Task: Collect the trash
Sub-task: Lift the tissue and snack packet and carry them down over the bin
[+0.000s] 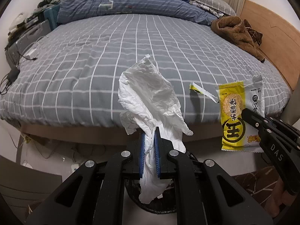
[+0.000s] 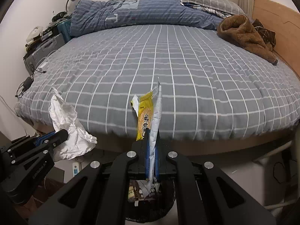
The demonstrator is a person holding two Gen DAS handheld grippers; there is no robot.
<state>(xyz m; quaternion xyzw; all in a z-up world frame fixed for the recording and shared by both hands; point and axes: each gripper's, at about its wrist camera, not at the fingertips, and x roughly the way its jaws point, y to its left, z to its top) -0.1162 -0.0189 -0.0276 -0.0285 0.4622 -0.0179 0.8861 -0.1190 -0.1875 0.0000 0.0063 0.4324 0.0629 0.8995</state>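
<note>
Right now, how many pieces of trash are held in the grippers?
2: a crumpled white tissue in the left gripper, a yellow snack wrapper in the right gripper. None visible on the bed.

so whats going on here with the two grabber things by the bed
A person is clearing trash off the bed with a handheld gripper in each hand. The left gripper is shut on a crumpled white tissue, and the right gripper is shut on a yellow snack wrapper. Both are held up at the foot of the bed, and a dark bin with some wrappers in it sits below them. Nothing has been dropped in yet.
</note>
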